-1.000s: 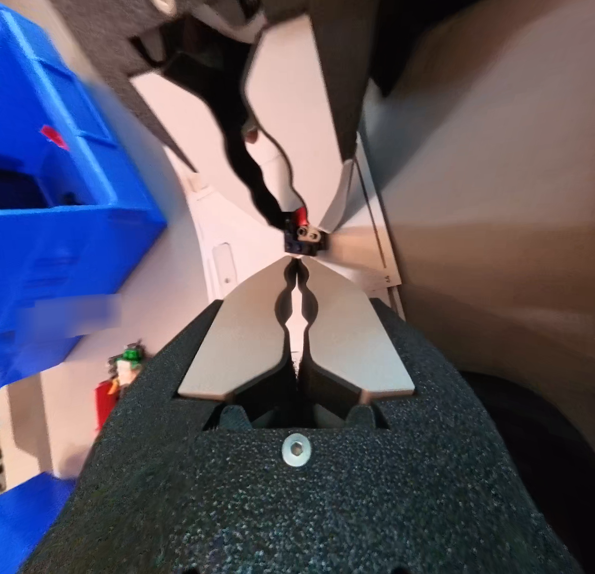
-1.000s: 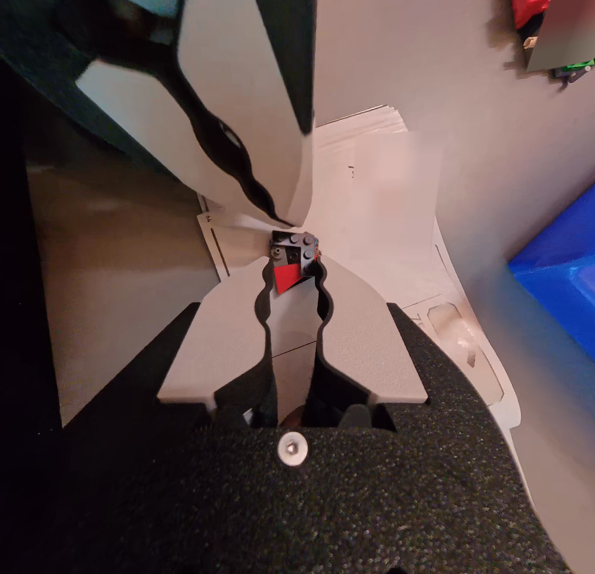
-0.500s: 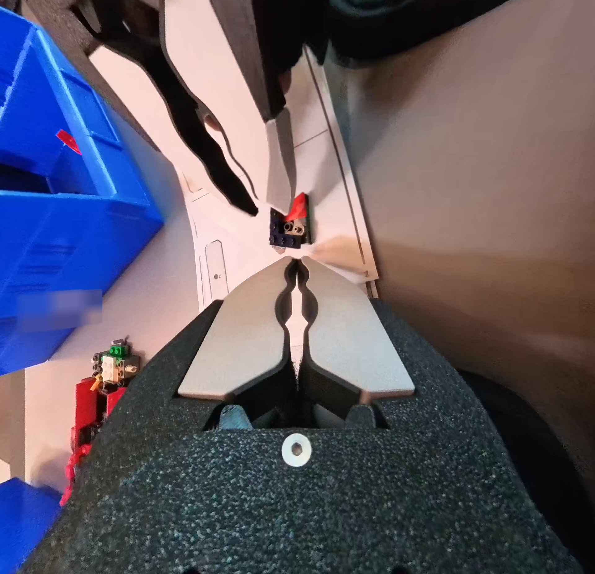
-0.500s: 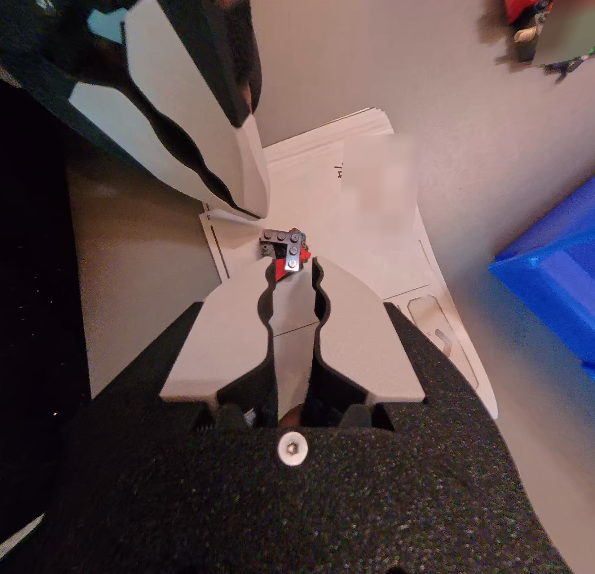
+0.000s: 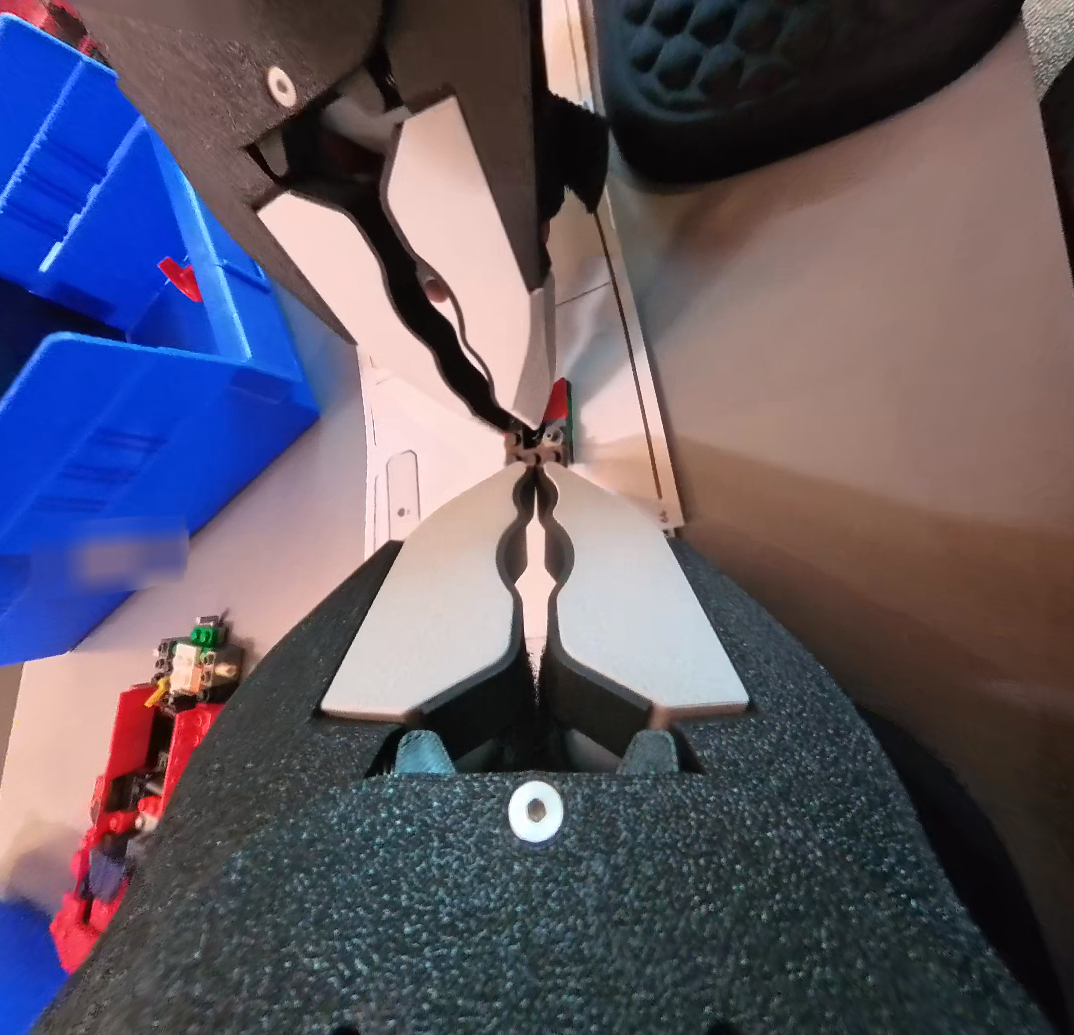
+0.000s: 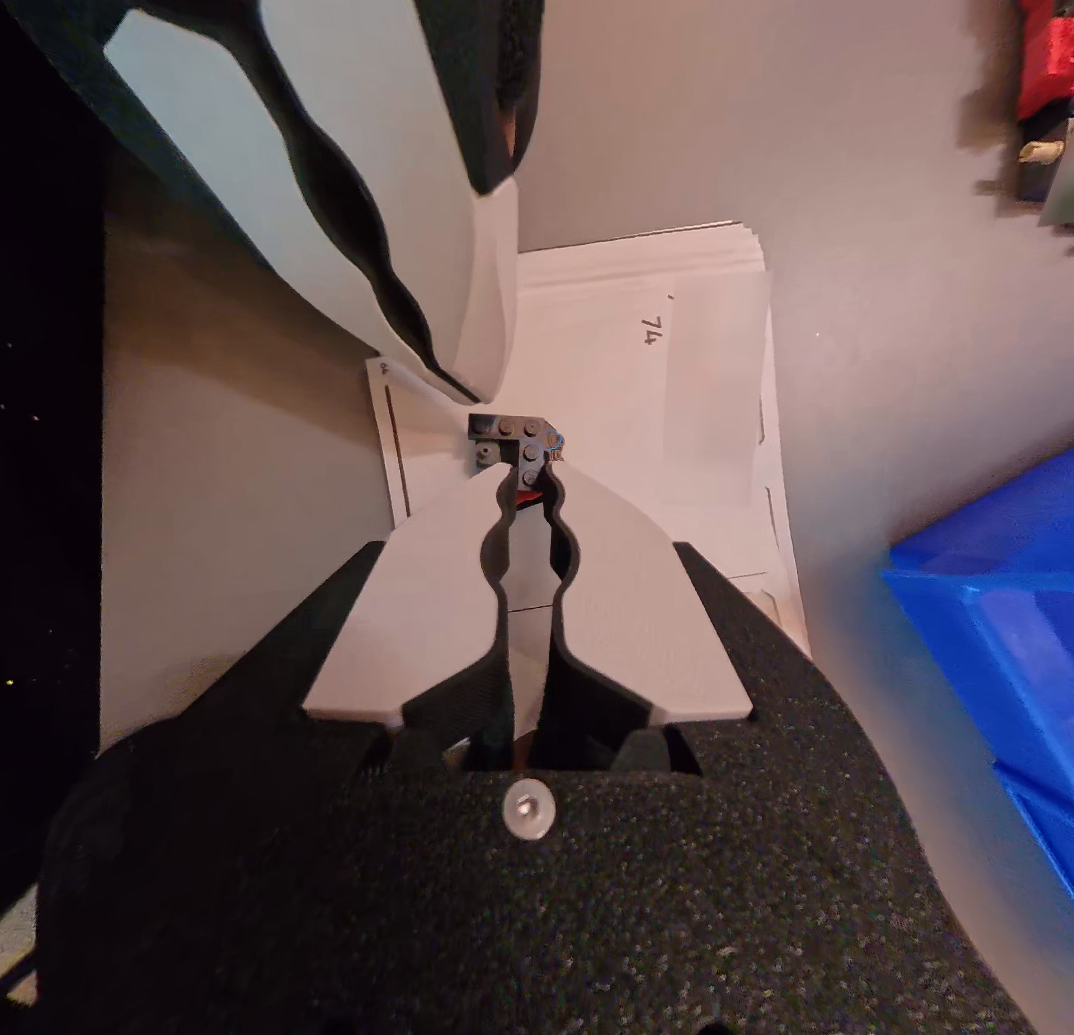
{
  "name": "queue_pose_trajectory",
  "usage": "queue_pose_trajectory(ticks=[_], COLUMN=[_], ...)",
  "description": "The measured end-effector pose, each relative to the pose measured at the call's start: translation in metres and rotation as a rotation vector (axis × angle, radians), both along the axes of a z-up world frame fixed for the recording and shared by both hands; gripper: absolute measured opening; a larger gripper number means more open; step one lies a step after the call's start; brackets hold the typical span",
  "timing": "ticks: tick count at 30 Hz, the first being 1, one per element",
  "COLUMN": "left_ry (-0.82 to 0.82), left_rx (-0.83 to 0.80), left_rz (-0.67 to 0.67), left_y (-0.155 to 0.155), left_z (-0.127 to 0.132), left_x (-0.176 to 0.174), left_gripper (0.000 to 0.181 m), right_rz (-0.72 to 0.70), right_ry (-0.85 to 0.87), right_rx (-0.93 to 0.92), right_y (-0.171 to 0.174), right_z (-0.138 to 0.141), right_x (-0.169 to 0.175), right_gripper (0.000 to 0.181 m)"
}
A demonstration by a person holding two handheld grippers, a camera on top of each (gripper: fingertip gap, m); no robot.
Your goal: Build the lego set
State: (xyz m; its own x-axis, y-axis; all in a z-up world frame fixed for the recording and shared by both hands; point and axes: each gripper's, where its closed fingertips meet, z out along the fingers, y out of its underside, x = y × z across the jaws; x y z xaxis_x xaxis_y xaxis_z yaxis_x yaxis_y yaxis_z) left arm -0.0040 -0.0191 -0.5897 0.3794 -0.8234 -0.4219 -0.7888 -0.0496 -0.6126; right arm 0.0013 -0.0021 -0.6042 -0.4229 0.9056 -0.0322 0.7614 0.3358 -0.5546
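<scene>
Small dark-grey and red lego sub-assembly (image 6: pixel 517 455) pinched in the right gripper (image 6: pixel 529 475) jaws above the white instruction sheets (image 6: pixel 639 368), left gripper (image 5: pixel 534 472) jaws pressed together against it; the larger red lego model (image 5: pixel 145 740) on the tabletop (image 5: pixel 279 554) looks unfinished, joining remains.

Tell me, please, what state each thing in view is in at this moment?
Left gripper: shut, empty, tips against the small lego assembly.
Right gripper: shut on the small lego assembly.
Small lego assembly: dark grey studded plates with a red part, held above the instruction booklet.
Instruction booklet: open, flat on the table.
Red lego model: partly built, lying on the table.
Blue bin: open-topped, beside the model.
</scene>
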Motion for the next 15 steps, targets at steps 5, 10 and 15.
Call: queue_pose_trajectory(ticks=[5,10,15], left_ry=[-0.014,-0.029,-0.005], left_rx=[-0.018,-0.045,-0.029], left_rz=[-0.018,-0.018,-0.005], left_y=[0.0032,0.0042,0.0058], left_z=[-0.0035,-0.0047,-0.0035], left_x=[0.0076,0.0096,0.0071], left_gripper=[0.0,0.0,0.0], right_rz=[0.019,0.012,0.008], right_ry=[-0.009,-0.003,0.019], right_rx=[0.01,0.003,-0.006], right_y=[-0.0004,0.0,0.0013], right_z=[-0.0003,-0.0006,-0.0004], right_x=[0.0001,0.0,-0.0005], right_gripper=[0.008,0.008,0.008])
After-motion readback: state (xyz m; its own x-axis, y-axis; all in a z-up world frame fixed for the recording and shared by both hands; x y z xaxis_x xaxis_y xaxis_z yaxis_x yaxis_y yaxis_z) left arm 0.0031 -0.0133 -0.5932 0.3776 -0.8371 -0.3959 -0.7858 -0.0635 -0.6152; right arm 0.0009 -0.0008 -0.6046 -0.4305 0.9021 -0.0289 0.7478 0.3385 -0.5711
